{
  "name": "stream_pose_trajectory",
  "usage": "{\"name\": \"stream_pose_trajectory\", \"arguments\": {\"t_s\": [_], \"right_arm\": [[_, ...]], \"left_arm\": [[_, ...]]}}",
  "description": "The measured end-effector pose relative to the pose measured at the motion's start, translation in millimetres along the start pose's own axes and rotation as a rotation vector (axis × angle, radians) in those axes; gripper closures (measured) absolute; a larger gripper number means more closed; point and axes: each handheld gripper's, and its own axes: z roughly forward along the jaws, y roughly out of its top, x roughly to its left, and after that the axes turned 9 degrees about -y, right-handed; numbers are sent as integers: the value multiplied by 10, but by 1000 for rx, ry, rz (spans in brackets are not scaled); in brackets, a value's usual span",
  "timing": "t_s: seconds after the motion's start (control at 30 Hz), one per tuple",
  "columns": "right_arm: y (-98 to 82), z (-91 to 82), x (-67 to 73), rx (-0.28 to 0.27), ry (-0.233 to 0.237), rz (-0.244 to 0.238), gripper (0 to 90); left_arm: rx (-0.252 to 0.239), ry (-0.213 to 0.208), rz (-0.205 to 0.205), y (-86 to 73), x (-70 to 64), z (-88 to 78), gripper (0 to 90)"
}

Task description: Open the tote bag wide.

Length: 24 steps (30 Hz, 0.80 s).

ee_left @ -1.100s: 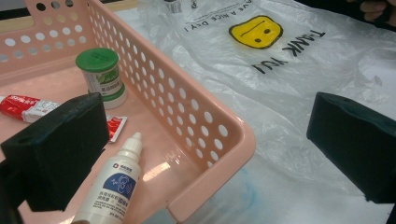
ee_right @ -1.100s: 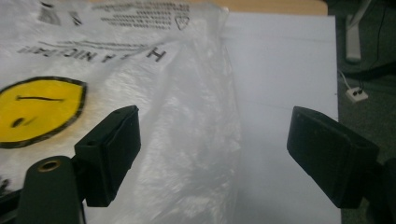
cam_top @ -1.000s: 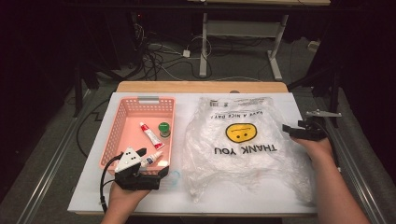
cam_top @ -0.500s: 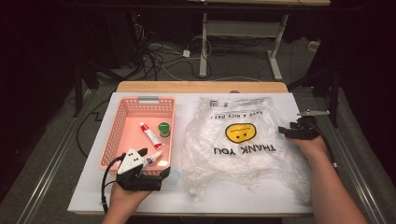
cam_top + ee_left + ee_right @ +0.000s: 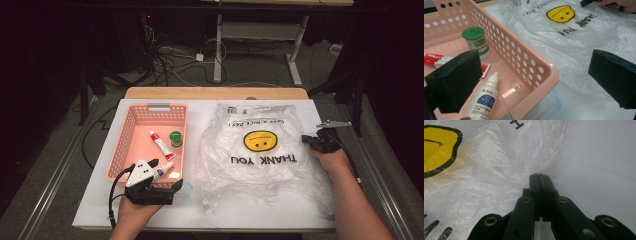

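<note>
We see the clear plastic bag [image 5: 262,155] spread flat on the white table [image 5: 300,212], just beside the pink basket [image 5: 131,131]. Our right gripper [image 5: 539,175] has just been closing and now pinches the bag's right edge; our left gripper [image 5: 534,75] stands wide open, astride the basket's near corner.

1. Table [image 5: 95,210], left edge: basket [image 5: 116,150] wall blocks level entry; open from above.
2. Basket floor: tube [image 5: 161,145], green-capped jar [image 5: 175,138], dropper bottle [image 5: 164,170] crowd its right side; left side free.
3. Centre to right edge: plastic bag [image 5: 260,165] spread.
4. Near edge: bare strip.
</note>
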Motion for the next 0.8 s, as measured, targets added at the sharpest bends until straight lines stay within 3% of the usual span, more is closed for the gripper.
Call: {"name": "stream_pose_trajectory", "arguments": {"t_s": [0.13, 0.23, 0.3, 0.33, 0.4, 0.47, 0.5, 0.67, 0.8], "right_arm": [[-13, -86, -45, -34, -61, 51, 900], [-52, -161, -144, -51, -114, 84, 900], [-104, -219, -236, -62, -148, 132, 900], [-104, -219, -236, -62, -148, 132, 900], [-201, -325, -387, -80, -190, 200, 900], [-234, -359, -431, -86, -204, 218, 900], [-307, -437, -504, -98, -228, 254, 900], [-474, -587, -571, -102, -261, 276, 900], [-538, -691, -511, -110, -273, 249, 900]], "left_arm": [[2, -7, 7, 17, 3, -3, 0], [5, -7, 20, 53, 21, -18, 0], [-5, -6, 23, 76, 31, -42, 0], [-10, -12, 22, 79, 32, -52, 0], [0, -14, 38, 72, 22, -66, 0], [-11, -18, 39, 54, 16, -89, 0], [-20, -20, 36, 43, 15, -96, 0], [-34, -43, 24, 5, 21, -80, 0], [-53, -51, 15, -25, 8, -87, 0]]}}
